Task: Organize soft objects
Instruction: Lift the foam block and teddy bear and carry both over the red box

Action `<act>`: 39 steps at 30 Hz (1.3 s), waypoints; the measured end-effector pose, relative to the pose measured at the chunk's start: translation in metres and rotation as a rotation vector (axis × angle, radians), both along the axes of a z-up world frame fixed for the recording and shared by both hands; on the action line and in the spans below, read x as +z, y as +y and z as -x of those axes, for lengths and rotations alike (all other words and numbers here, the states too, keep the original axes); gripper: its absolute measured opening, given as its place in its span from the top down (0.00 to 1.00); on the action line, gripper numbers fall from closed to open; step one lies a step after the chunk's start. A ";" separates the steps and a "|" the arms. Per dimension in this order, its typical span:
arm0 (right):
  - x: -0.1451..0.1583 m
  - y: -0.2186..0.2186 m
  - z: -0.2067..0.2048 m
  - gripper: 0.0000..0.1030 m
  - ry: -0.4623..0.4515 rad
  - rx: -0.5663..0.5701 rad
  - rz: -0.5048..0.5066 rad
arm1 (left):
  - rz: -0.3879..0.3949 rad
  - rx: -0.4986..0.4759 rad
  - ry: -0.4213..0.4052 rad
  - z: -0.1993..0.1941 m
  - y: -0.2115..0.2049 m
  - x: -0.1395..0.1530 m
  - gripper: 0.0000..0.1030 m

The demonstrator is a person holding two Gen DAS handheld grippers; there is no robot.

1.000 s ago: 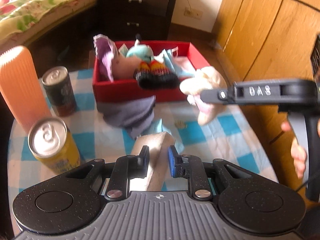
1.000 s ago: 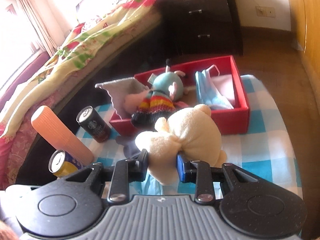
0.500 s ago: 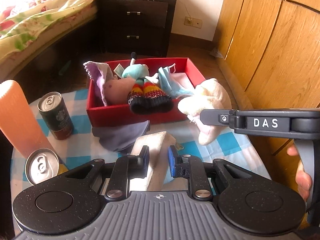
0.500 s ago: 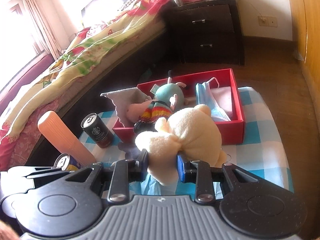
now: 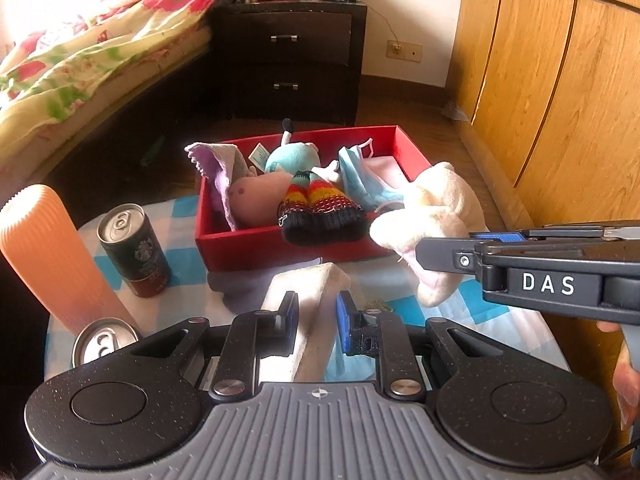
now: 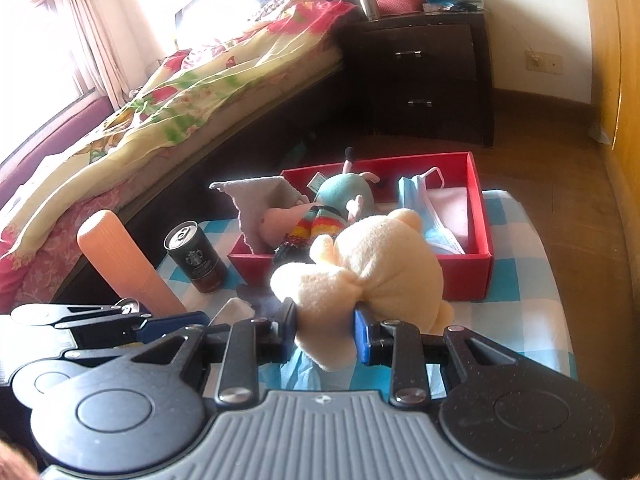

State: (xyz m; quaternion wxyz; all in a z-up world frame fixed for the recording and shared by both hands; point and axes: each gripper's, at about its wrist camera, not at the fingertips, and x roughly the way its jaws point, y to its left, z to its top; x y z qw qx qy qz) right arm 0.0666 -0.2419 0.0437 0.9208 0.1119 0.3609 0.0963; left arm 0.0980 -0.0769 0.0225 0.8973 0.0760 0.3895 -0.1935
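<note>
Beyond both sets of jaws stands the bed (image 6: pixel 168 92) with its flowered cover, and next to it the dark nightstand (image 5: pixel 288 56). Nearer, under the jaws, is the table (image 6: pixel 516 304) in blue-and-white check.

Straight ahead of both grippers on that table sits the red box (image 5: pixel 280 246). It holds a teal plush (image 5: pixel 292 158), a pink plush (image 5: pixel 256 198) under a grey-purple cloth (image 5: pixel 216 164), a striped knit piece (image 5: pixel 320 208) hanging over the near wall, and a blue mask (image 6: pixel 424 208) on the right side.

Left of the left jaws a ribbed orange bottle (image 5: pixel 48 256) stands upright. A dark can (image 5: pixel 134 250) stands between it and the box, and a yellow can (image 5: pixel 105 340) sits closer in, just beside the gripper body.

The cream plush (image 6: pixel 376 272) is up off the table, in front of the box's near wall. The right gripper (image 6: pixel 325 330) is clamped on it: the pads pinch a soft fold at its lower end, and the rest bulges out past the fingertips.

The left gripper (image 5: pixel 316 322) is closed on a pale sponge (image 5: pixel 312 300), a wedge-like block that sticks out forward between the pads and is squeezed at the sides. Just past its tip a grey cloth (image 5: pixel 232 292) lies flat against the box front.

A hand (image 5: pixel 626 376) shows at the right edge of the left view, holding the right gripper's handle.
</note>
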 end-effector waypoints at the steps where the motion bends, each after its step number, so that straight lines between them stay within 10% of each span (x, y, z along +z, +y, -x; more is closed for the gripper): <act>1: 0.000 0.000 0.000 0.92 -0.002 0.000 0.003 | -0.001 0.001 -0.002 0.000 0.000 0.000 0.82; 39: 0.010 -0.001 -0.008 0.92 -0.059 -0.020 0.043 | -0.017 0.015 -0.060 -0.025 -0.012 0.008 0.81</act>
